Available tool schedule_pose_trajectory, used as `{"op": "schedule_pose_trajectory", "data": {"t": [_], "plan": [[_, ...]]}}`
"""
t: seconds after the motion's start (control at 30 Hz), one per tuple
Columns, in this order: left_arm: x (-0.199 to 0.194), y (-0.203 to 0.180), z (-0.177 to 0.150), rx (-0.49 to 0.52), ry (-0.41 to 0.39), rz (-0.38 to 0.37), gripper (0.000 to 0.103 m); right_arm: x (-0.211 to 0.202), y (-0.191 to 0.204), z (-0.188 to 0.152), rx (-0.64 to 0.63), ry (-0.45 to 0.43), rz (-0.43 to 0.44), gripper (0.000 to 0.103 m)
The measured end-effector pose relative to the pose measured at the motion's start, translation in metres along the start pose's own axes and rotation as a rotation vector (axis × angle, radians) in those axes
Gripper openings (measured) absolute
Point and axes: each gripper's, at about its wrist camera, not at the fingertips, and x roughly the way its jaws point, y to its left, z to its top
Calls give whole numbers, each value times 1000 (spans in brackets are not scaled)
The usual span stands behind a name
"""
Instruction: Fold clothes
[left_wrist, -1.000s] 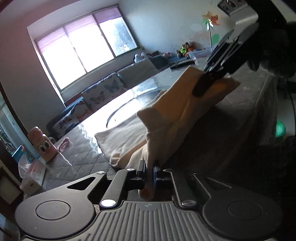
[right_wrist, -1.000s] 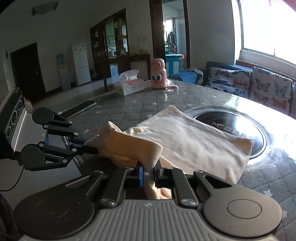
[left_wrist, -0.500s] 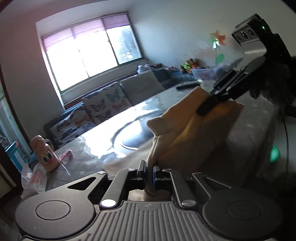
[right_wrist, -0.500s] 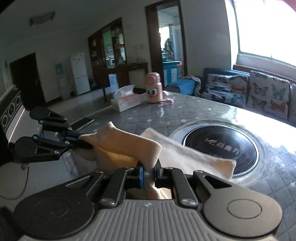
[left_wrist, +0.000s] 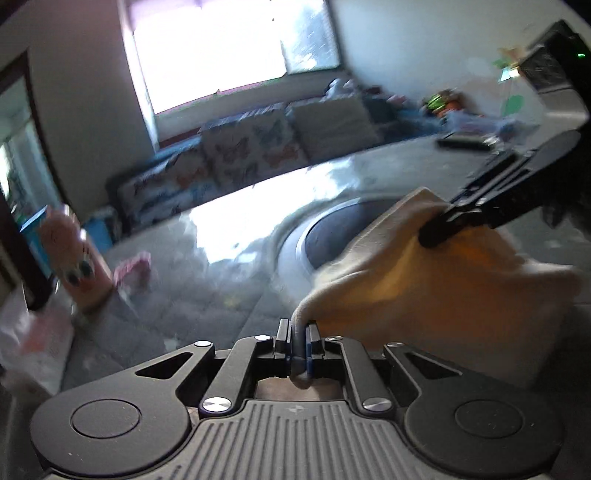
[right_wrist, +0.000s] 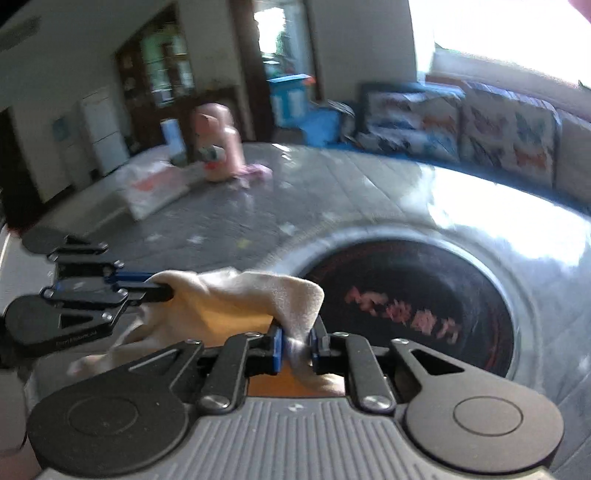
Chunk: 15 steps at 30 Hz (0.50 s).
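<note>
A cream garment hangs lifted between both grippers above the grey quilted table. My left gripper is shut on one corner of the garment. My right gripper is shut on another corner of the garment. In the left wrist view the right gripper pinches the cloth at the upper right. In the right wrist view the left gripper pinches it at the left. Both views are motion-blurred.
A round dark hotplate sits in the table, just beyond the garment. A pink cartoon bottle and a tissue pack stand at the table's far side. A butterfly-print sofa lines the window wall.
Both grippers have carried the garment up and forward off the table. The cloth that lay spread over the hotplate is now off it and bunched between the grippers.
</note>
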Motion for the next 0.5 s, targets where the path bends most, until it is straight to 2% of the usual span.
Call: {"op": "schedule_pose_trajectory", "data": {"t": [0.07,0.2,0.23,0.27,0.3,0.5], "plan": [[7,0,-5,-12,11,7,18,14,-8,-7,37,1,-24,26],[-1,1,-7,-14,-10,32,22,1,-20,-22,74,-36,-67,27],[-3,2,-7,-16,-14,35,28,-6,-22,-27,86,-45,-72,28],[-3,4,-6,-18,-16,44,37,-11,-24,-31,89,-46,-79,29],[-3,6,-5,-23,-18,56,42,-15,-26,-36,92,-47,-87,29],[2,16,1,-28,-12,150,46,-21,-38,-60,120,-5,-166,31]]}}
